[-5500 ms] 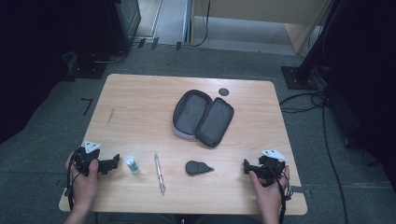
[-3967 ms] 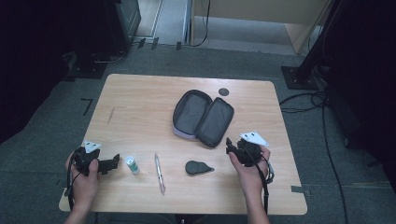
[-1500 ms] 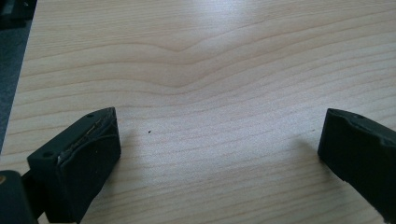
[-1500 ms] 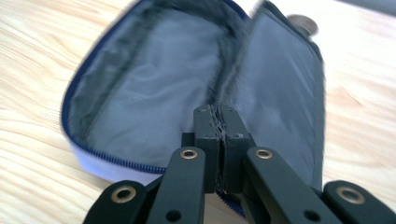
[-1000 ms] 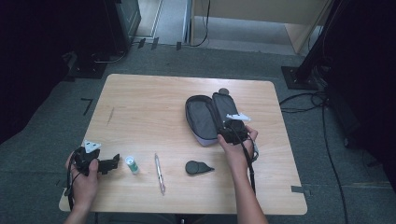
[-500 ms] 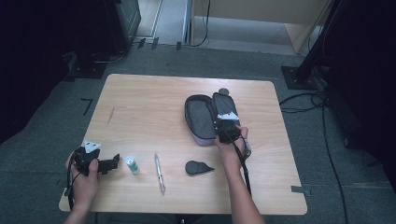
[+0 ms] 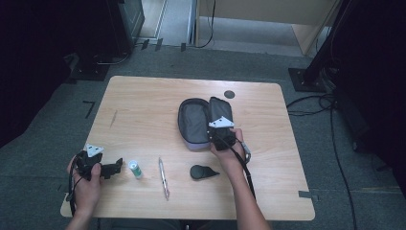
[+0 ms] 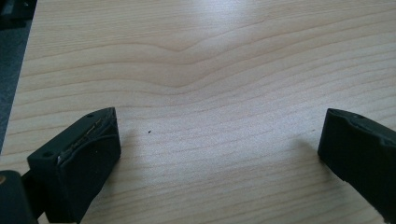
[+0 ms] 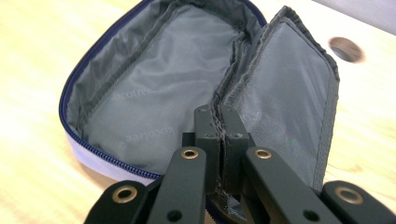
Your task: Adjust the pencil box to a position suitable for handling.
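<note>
A grey zip pouch (image 7: 194,122) lies open on the wooden table (image 7: 143,105), its lining facing up (image 9: 154,93). My right gripper (image 7: 216,132) sits at the pouch's near end. Its jaws (image 9: 219,121) are shut on the fabric edge where the two halves meet, and the right half stands partly raised. My left gripper (image 7: 115,167) rests near the front left corner. It is open (image 8: 219,149), with bare wood between the jaws.
Along the front of the table lie a small bottle with a green label (image 7: 135,168), a pen (image 7: 163,177) and a dark teardrop-shaped item (image 7: 201,171). A dark round hole (image 7: 230,94) sits behind the pouch. Dark stands and cables surround the table.
My right gripper has moved left with the pouch's edge in it, and the right half has folded up toward the left half. The left gripper has stayed put.
</note>
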The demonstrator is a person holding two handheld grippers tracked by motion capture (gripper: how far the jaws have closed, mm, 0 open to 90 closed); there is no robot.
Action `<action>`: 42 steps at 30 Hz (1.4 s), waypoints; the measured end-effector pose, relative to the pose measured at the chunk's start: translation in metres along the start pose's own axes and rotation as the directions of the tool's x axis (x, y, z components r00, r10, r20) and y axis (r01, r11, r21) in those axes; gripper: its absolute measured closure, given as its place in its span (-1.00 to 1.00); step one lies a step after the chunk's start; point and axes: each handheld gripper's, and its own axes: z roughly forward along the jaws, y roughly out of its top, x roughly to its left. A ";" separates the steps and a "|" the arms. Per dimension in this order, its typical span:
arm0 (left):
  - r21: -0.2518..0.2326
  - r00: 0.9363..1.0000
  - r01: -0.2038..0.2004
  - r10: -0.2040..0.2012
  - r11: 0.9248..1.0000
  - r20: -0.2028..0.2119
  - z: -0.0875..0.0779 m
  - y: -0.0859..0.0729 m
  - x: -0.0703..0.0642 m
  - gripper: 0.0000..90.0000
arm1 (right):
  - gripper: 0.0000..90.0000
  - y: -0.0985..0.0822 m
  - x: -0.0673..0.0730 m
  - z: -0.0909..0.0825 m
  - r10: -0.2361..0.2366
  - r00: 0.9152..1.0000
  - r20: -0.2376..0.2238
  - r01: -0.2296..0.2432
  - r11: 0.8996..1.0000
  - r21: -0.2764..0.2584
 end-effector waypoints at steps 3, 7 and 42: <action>0.000 1.000 0.000 0.000 1.000 0.000 0.000 0.000 0.000 -1.00 | 0.98 -0.003 0.004 0.000 -0.059 0.997 -0.045 0.059 0.998 0.001; 0.000 1.000 0.000 0.000 1.000 0.000 0.000 0.000 0.000 -1.00 | 0.91 -0.005 -0.011 -0.002 -0.015 1.000 0.010 0.015 1.000 0.018; 0.000 1.000 0.000 0.000 1.000 0.000 0.000 0.000 0.000 -1.00 | 0.78 -0.029 -0.034 0.010 0.417 0.902 0.106 -0.430 0.889 0.158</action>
